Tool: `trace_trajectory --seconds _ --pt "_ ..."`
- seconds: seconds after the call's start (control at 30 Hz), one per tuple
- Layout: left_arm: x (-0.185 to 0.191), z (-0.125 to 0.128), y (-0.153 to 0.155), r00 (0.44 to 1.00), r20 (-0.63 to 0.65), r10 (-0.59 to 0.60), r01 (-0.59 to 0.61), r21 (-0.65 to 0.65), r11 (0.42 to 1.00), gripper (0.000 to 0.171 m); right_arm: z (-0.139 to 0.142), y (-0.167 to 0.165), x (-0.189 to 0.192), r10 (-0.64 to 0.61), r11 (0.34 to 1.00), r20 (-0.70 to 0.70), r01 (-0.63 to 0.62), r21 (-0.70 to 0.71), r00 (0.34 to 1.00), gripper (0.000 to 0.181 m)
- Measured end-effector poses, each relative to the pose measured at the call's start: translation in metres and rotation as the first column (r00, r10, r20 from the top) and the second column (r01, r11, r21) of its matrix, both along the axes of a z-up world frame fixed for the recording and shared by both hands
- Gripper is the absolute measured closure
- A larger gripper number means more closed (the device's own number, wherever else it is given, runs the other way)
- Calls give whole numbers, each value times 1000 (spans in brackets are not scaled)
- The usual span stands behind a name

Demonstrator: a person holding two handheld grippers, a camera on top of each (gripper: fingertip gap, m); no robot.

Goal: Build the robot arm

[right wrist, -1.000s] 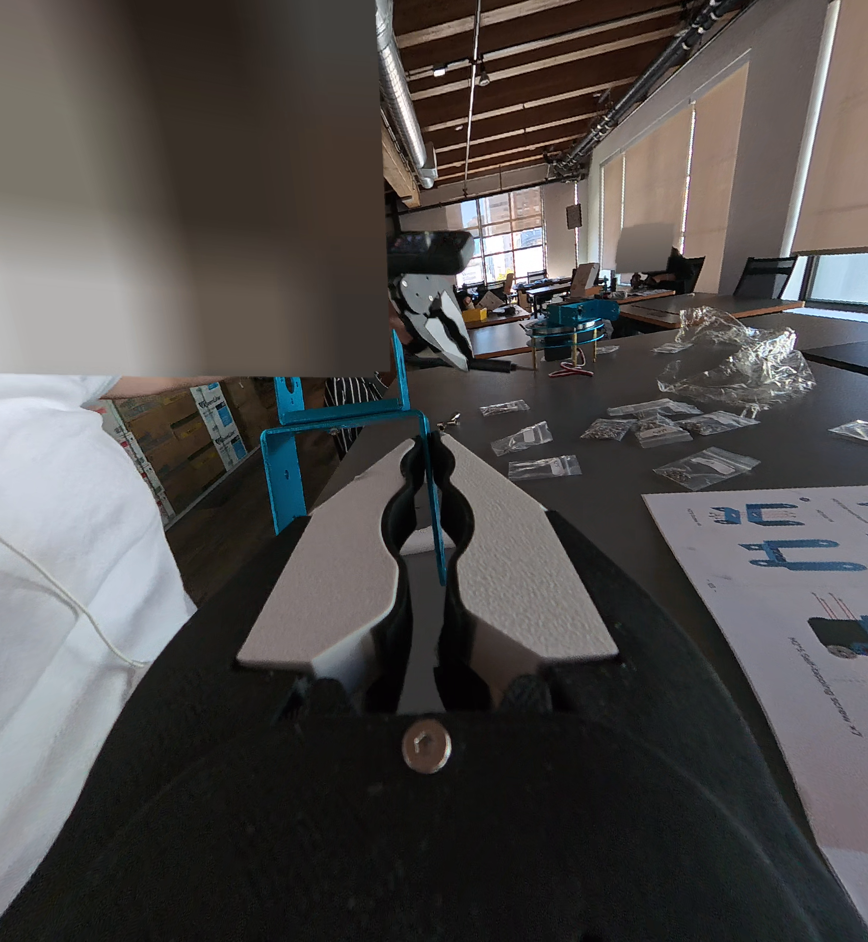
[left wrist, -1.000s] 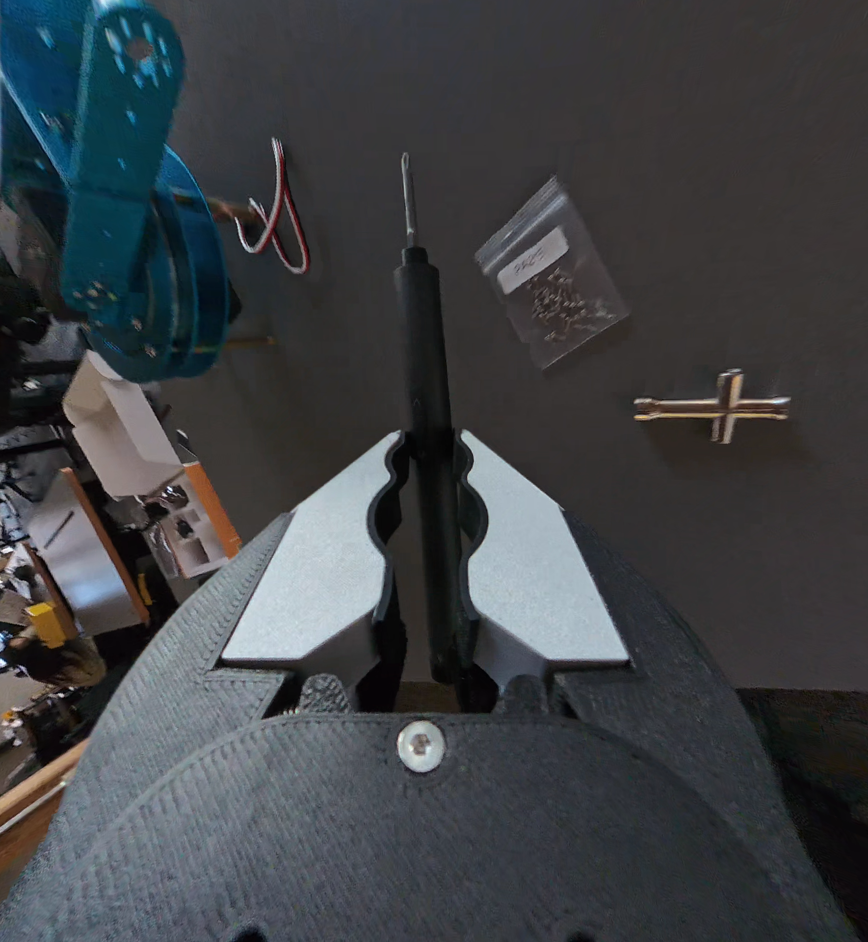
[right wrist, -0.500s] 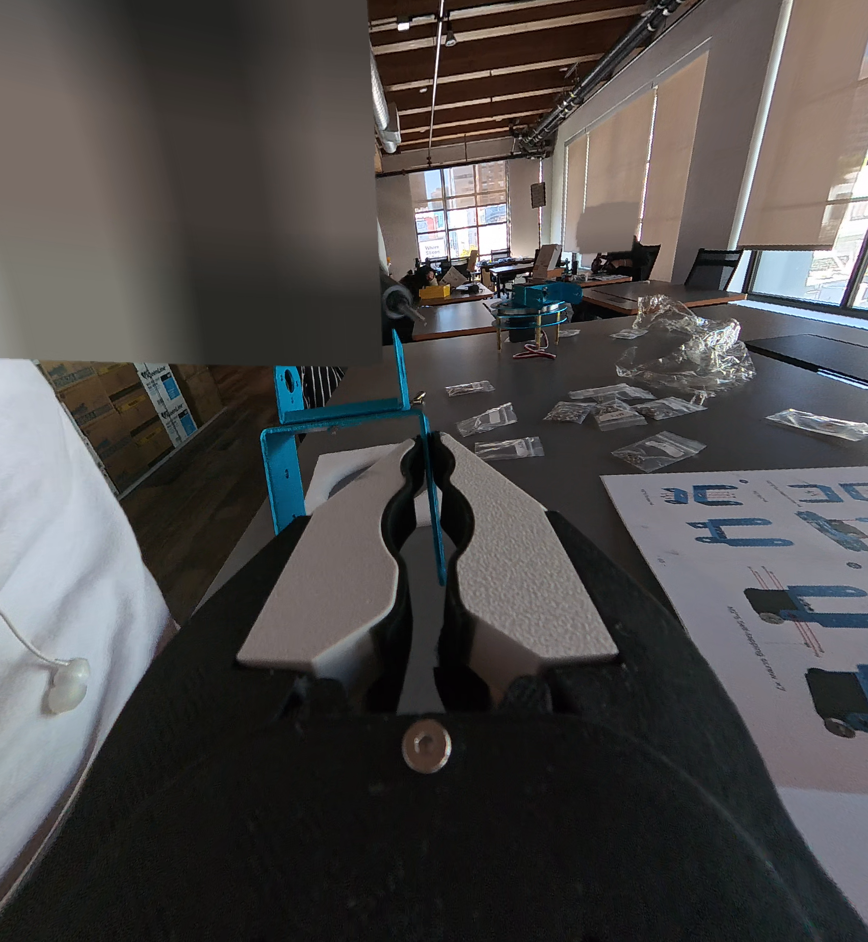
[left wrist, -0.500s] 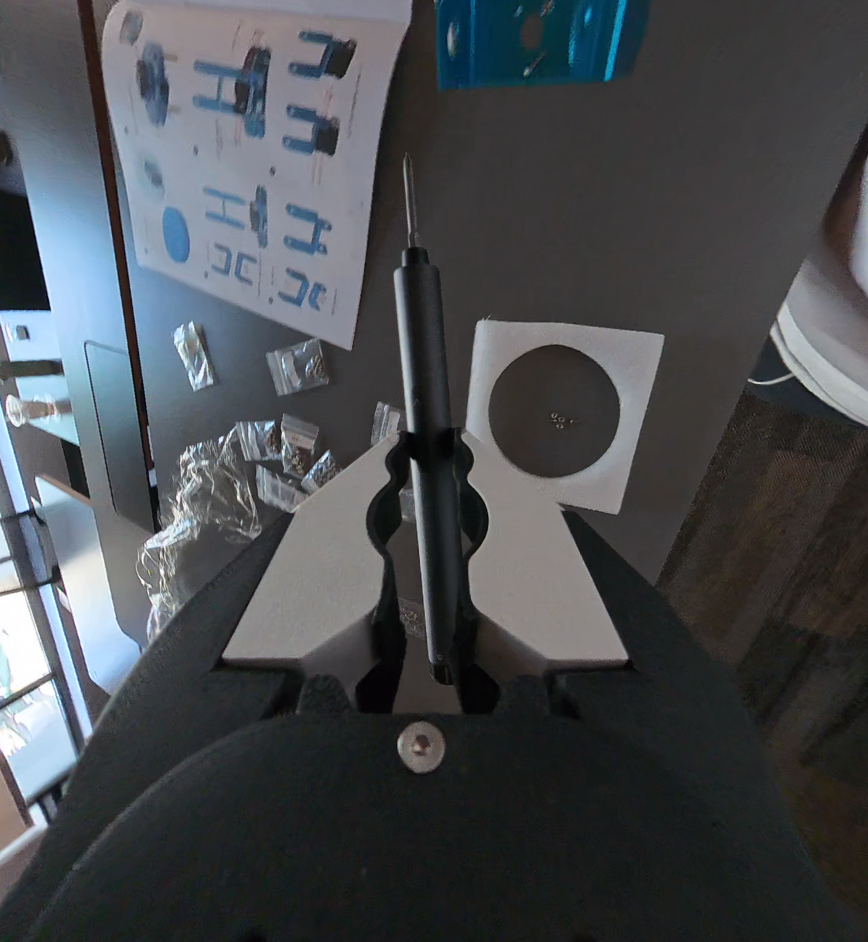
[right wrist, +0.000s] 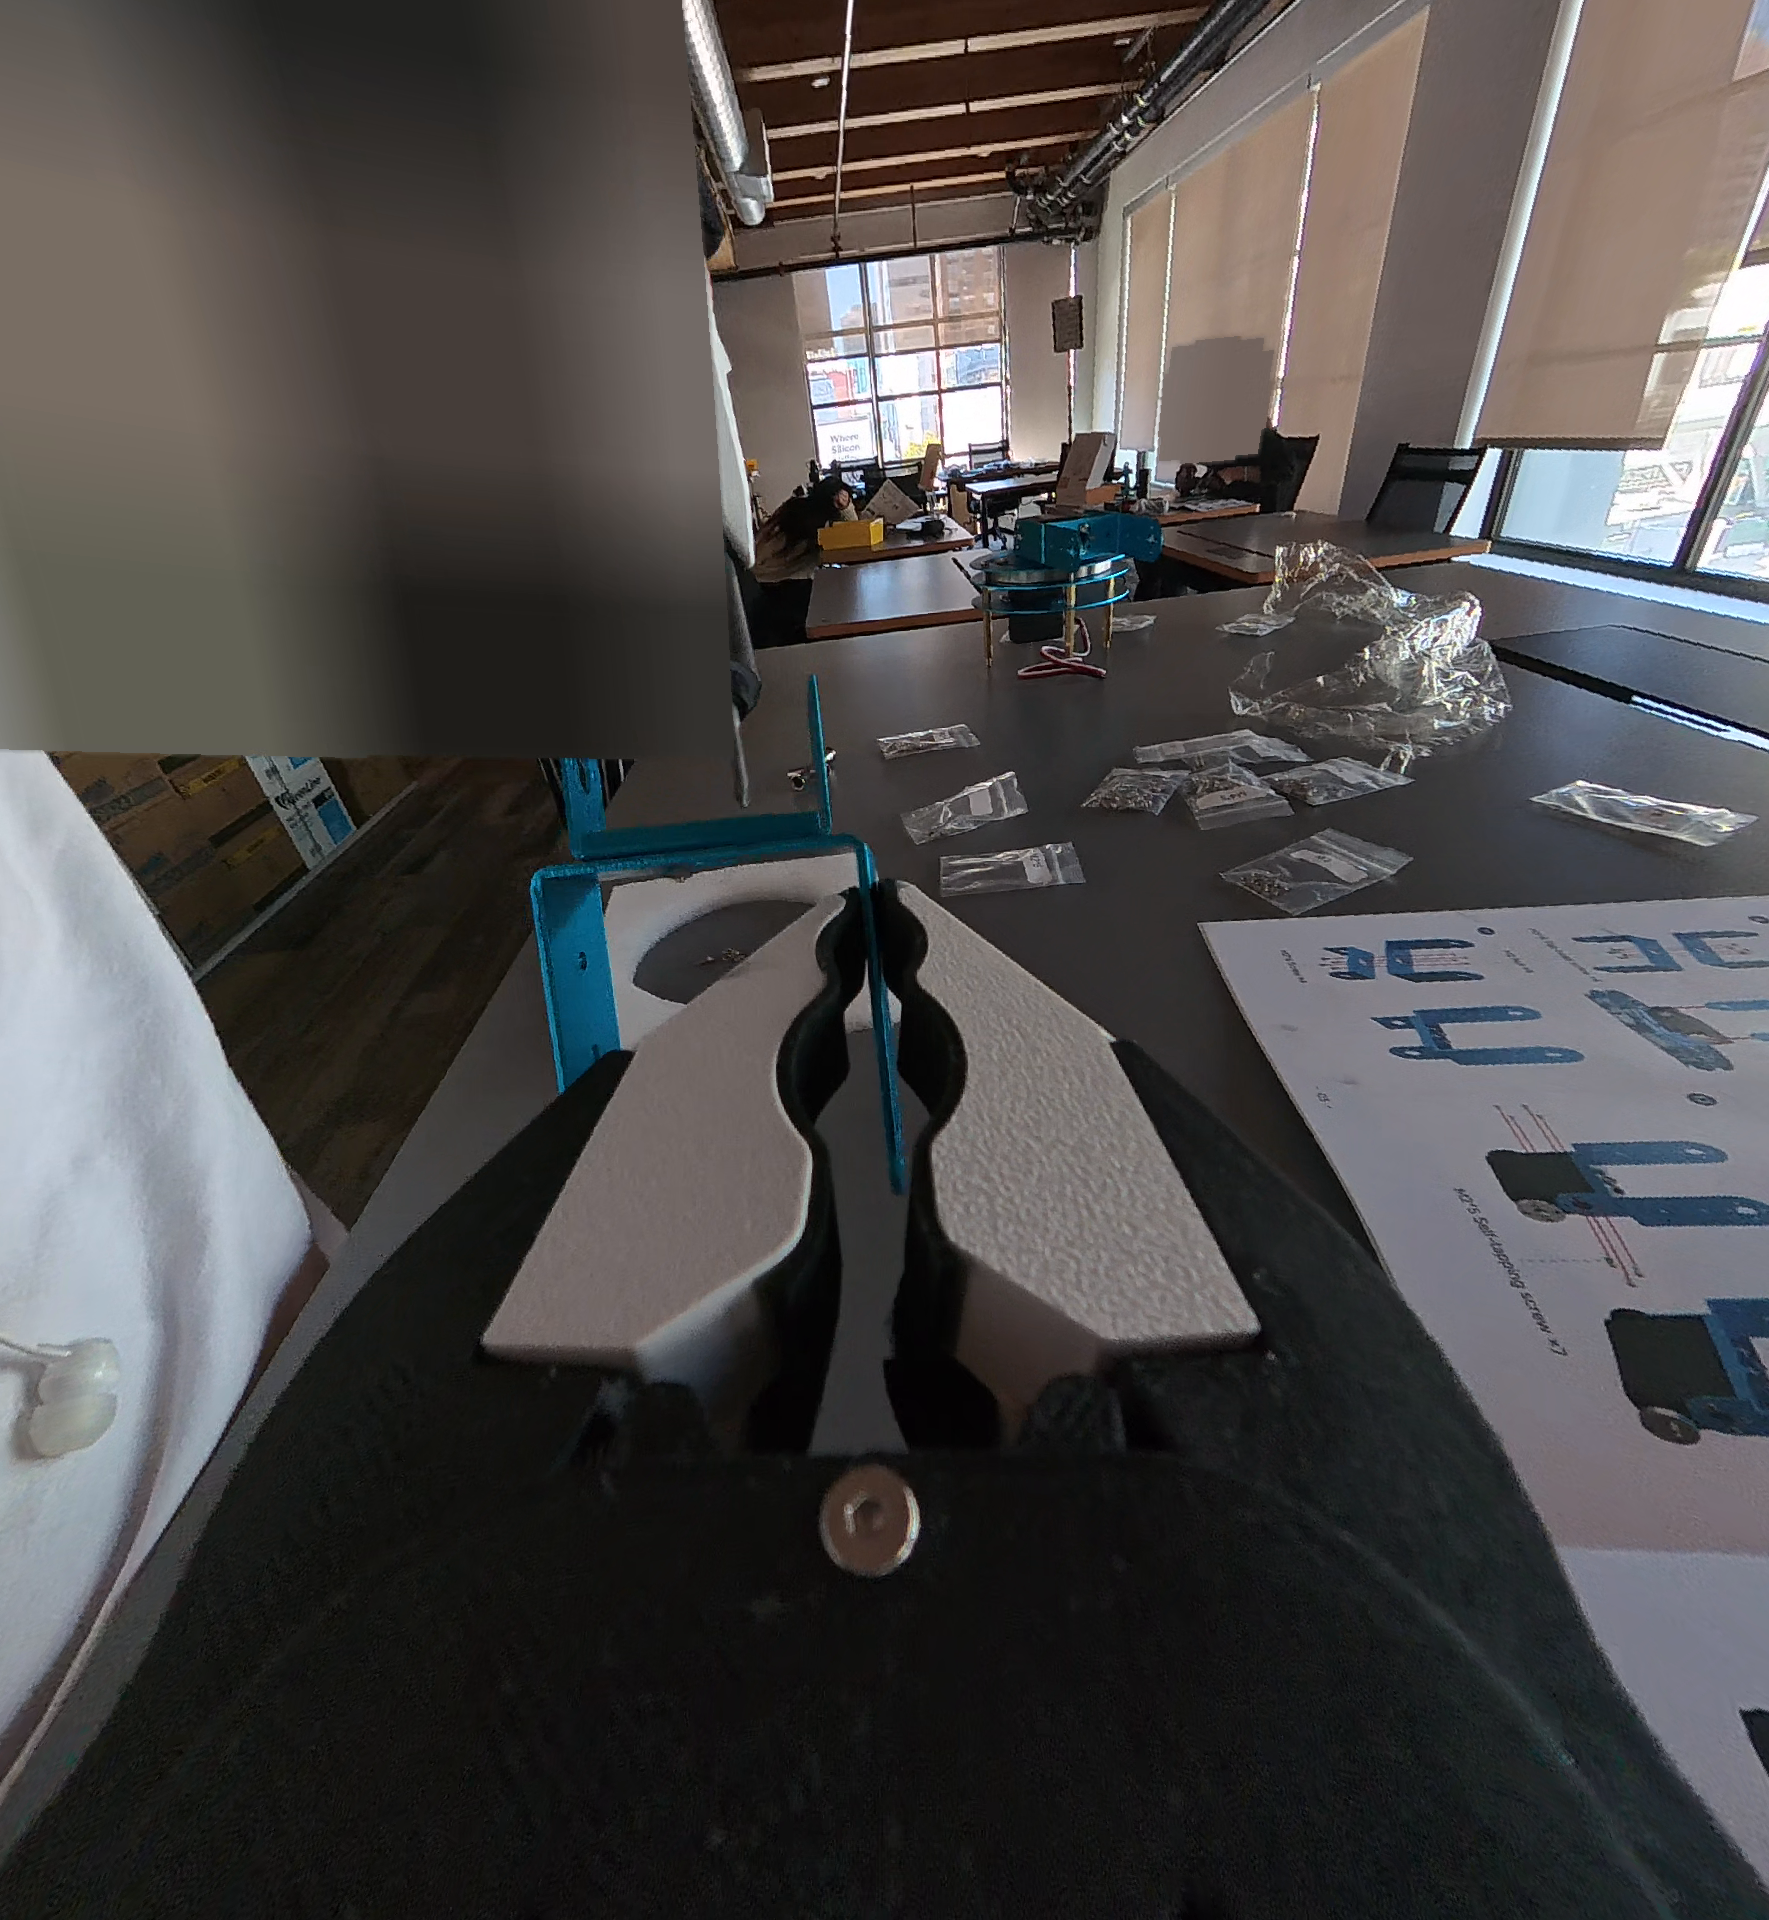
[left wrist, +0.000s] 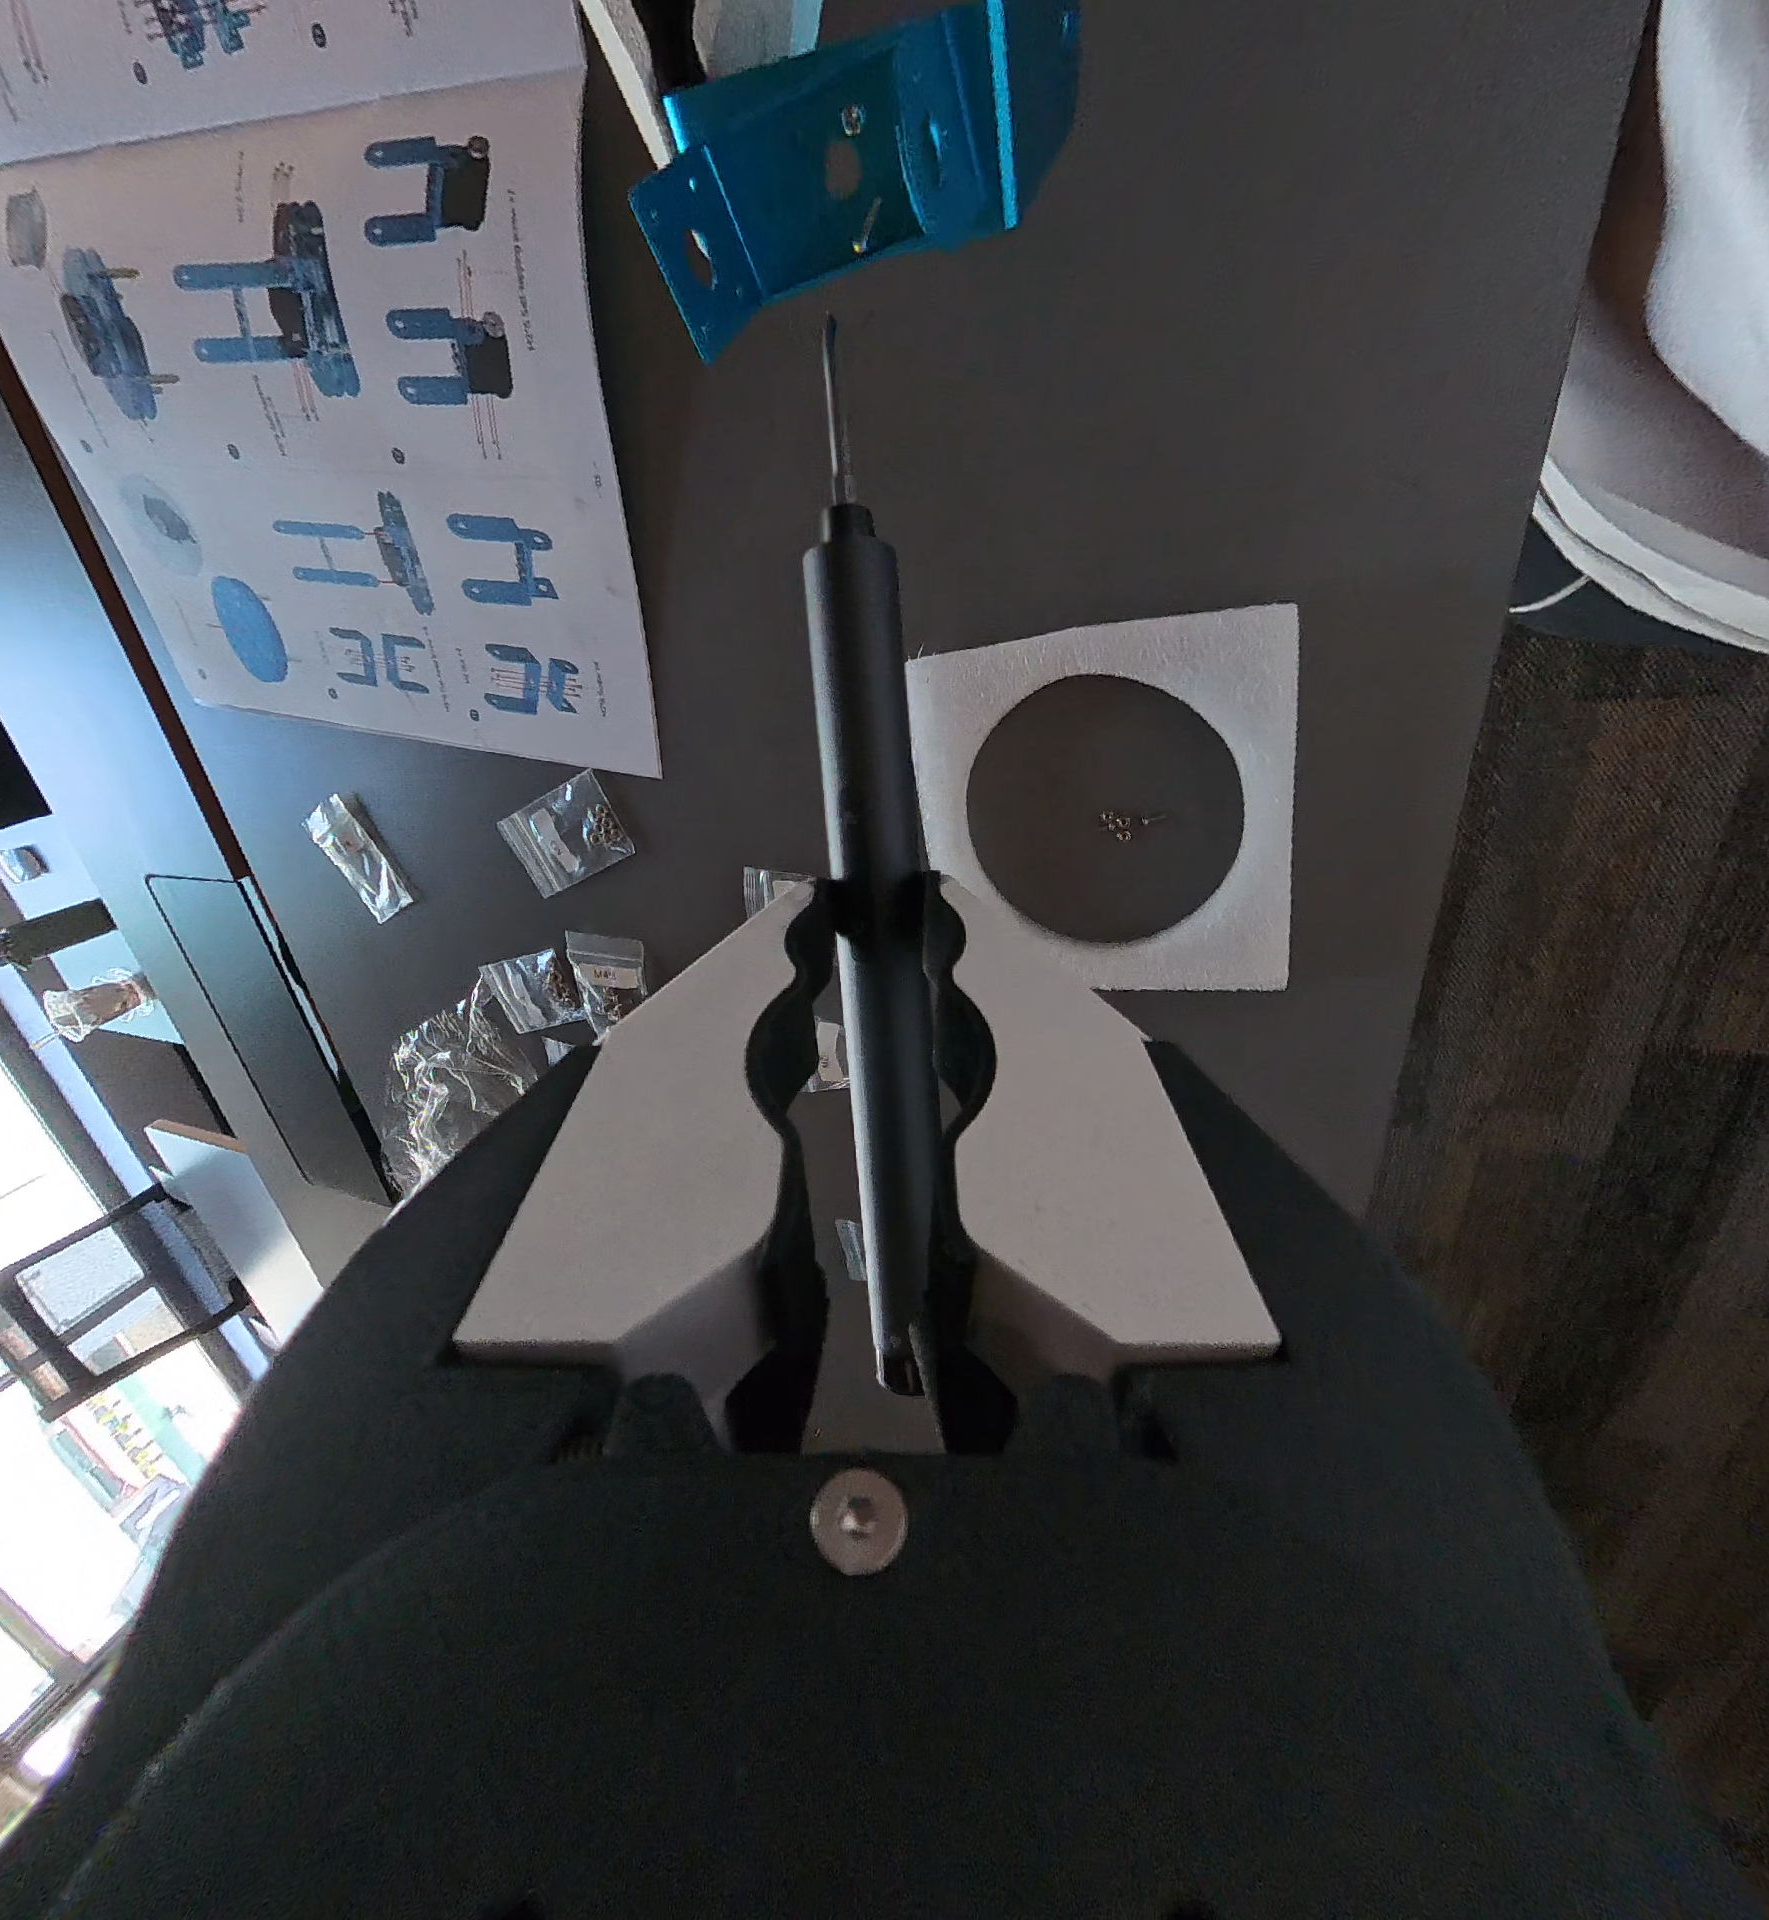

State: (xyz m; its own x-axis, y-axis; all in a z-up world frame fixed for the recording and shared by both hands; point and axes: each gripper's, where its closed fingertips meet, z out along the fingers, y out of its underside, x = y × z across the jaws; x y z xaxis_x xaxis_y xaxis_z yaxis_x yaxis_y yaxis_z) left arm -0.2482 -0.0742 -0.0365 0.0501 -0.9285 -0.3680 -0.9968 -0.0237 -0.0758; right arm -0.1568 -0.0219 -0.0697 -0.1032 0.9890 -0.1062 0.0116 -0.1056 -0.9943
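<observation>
Both grippers are loaded: the left gripper has its fingers clamped on the handle of a black screwdriver, tip just short of a blue metal bracket held above the dark counter. The right gripper has its fingers pinched on one thin flange of that bracket, above a white foam square with tiny screws. Bracket looks light, stiff and slick, likely to pivot in an edge grip, so hold a flat flange; the screwdriver is rigid, best held mid-handle.
</observation>
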Motion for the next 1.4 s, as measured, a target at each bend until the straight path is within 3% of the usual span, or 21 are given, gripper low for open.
trace_trajectory --seconds 1.0,1.4 --pt "9 7 3 983 -152 -107 102 -44 994 156 -5 -5 -4 14 999 37 -15 32 999 181" --pt "14 21 11 997 -57 -51 50 -14 999 156 9 6 4 19 993 -58 -26 -119 998 181"
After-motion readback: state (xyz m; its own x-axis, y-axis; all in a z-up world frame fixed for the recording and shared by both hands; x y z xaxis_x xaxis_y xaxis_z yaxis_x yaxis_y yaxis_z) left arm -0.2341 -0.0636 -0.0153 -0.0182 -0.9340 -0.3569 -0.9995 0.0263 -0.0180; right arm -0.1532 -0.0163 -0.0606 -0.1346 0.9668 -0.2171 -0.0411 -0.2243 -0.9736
